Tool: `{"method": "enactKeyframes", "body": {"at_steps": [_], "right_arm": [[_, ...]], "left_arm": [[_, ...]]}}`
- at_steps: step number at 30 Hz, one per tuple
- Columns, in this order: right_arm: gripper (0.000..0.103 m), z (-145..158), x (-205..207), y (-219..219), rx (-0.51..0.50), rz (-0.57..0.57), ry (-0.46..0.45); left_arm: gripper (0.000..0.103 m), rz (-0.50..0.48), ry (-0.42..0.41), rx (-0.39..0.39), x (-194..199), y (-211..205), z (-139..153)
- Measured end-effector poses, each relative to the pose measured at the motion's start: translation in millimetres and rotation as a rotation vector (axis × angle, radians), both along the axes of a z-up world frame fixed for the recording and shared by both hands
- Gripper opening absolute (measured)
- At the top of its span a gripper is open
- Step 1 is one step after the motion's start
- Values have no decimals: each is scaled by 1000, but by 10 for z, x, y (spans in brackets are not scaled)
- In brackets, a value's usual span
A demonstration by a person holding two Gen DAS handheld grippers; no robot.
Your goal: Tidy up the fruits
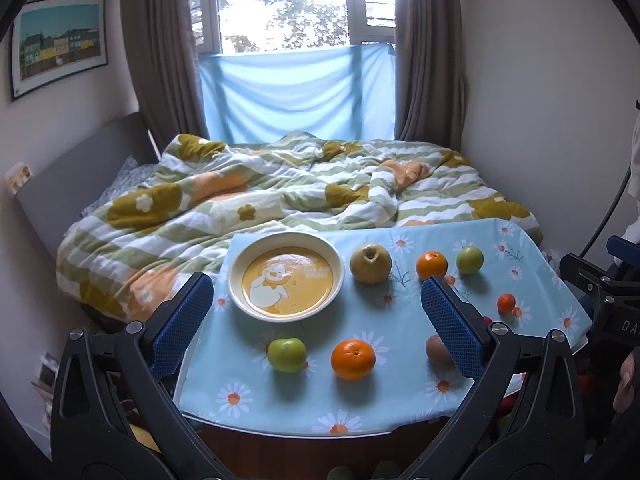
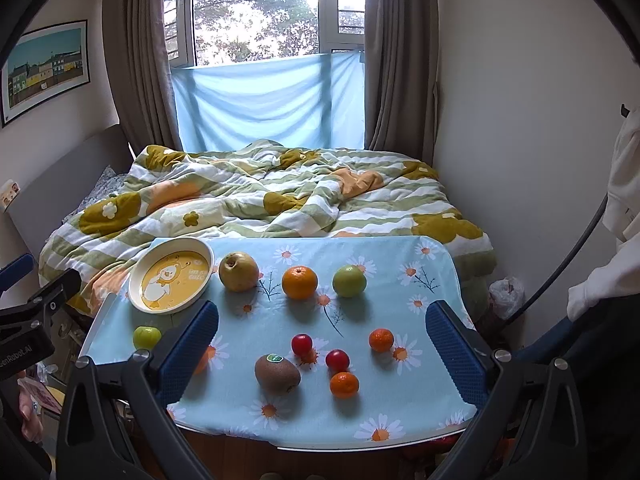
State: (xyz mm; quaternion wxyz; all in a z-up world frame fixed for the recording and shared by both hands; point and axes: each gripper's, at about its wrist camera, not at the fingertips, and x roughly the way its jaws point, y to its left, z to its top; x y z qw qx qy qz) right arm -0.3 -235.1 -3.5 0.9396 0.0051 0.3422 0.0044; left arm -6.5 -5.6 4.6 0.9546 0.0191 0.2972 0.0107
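Right now we hold both grippers wide open and empty above the near edge of the daisy-print tablecloth (image 2: 384,248) — the left gripper (image 1: 316,316) facing the duck plate (image 1: 240,276), the right gripper (image 2: 322,344) over the small fruit. No fruit lies on the plate at the far left. Behind runs a row: pear (image 2: 238,271), orange (image 2: 299,282), green apple (image 2: 349,281). Nearer us lie a kiwi (image 2: 277,373), two cherry tomatoes (image 2: 301,344) and two mandarins (image 2: 381,339) — another green apple (image 1: 286,355) and orange (image 1: 353,359) sit just below the plate.
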Motion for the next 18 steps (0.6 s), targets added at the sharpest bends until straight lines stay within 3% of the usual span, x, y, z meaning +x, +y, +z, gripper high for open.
{"method": "enactKeyframes", "body": {"at_steps": [18], "right_arm": [[103, 15, 1, 11, -5, 2, -3]], "left_arm": [[103, 6, -3, 9, -44, -1, 5]]}}
